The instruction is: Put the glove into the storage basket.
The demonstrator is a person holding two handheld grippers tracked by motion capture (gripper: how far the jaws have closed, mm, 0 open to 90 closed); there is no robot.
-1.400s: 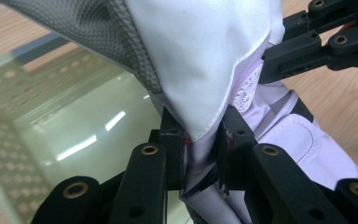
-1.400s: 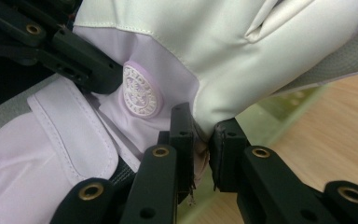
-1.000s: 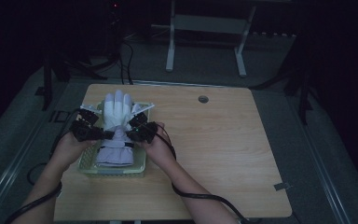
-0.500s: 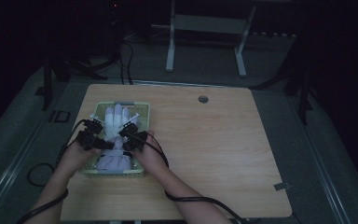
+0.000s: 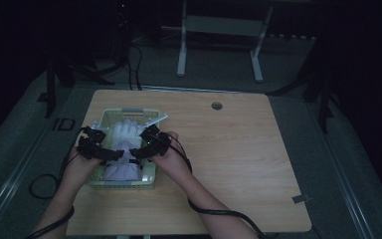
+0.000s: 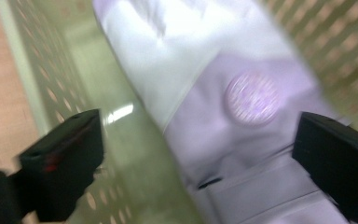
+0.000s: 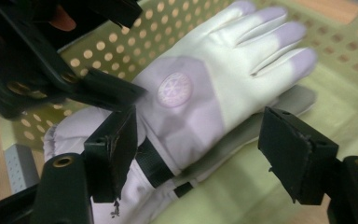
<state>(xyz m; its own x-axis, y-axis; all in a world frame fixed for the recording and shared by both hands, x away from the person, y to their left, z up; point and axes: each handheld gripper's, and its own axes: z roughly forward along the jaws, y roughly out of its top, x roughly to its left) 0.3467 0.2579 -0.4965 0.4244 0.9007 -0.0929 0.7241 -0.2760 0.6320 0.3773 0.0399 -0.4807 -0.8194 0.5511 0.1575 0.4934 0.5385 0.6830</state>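
Gloves [image 5: 123, 149] lie flat inside the basket [image 5: 129, 182], fingers toward its far end, cuffs toward its near rim; we count two stacked, a white-and-lilac one over a greyer one. Our left gripper [image 5: 110, 155] hangs over the cuff end, jaws wide with nothing between them, one jaw above the basket's wall. Our right gripper [image 5: 138, 152] sits opposite across the basket, jaws also wide, straddling the wrist strap [image 7: 154, 163] without touching. We judge both are spread so the gloves rest free in the basket; flat stacking keeps them below its rim
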